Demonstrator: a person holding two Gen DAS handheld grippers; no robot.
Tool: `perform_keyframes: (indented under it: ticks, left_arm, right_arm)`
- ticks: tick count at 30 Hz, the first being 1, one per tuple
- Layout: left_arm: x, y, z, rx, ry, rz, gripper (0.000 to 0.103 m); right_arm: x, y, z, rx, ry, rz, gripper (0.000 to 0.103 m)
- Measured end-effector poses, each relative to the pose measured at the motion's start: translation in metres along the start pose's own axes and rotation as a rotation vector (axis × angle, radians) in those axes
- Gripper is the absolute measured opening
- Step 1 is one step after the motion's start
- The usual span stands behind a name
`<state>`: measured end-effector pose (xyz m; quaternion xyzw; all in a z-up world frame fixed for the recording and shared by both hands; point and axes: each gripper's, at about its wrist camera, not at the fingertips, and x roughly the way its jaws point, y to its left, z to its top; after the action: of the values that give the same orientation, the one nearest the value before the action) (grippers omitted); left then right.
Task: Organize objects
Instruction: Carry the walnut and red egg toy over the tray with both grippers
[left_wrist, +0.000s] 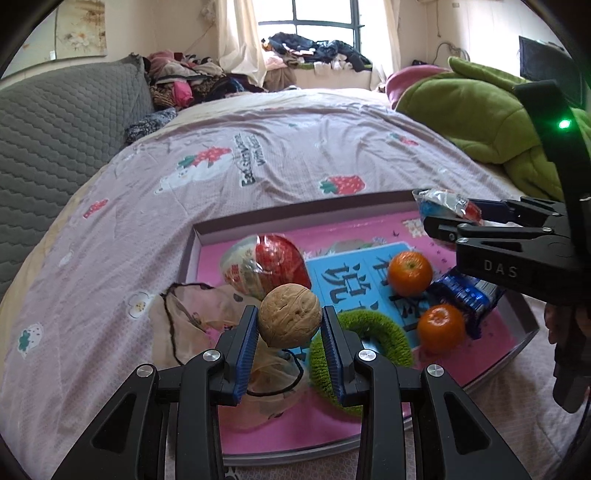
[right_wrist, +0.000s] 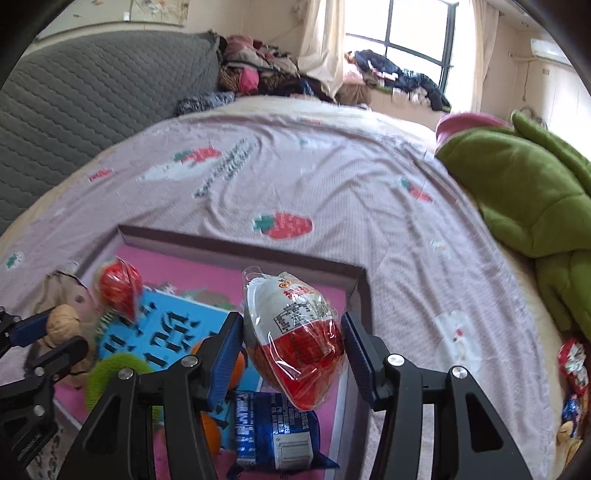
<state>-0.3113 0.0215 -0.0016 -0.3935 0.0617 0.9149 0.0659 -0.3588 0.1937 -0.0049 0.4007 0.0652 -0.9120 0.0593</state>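
1. The left gripper (left_wrist: 289, 325) has its fingers clamped on a walnut (left_wrist: 289, 320), lifted above the near-left part of the tray (left_wrist: 519, 341), over the mesh drawstring pouch (left_wrist: 192, 325) (probably where the nut is meant to go).
2. The right gripper (right_wrist: 292, 334) is closed on a red-and-white wrapped snack (right_wrist: 295, 339), held above the tray's right edge, likely being carried in to join the other items.
3. Two oranges (left_wrist: 410, 273), a blue packet (left_wrist: 467, 295) and a green ring (left_wrist: 364, 341) lie in the tray.
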Motion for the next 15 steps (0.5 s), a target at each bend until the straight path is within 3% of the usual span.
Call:
perform_keyframes:
  ticks: [15]
  left_arm:
    - [0.020, -0.001, -0.008, 0.006, 0.041, 0.025, 0.035]
  right_arm:
    - [0.022, -0.005, -0.008, -0.003, 0.044, -0.023, 0.055]
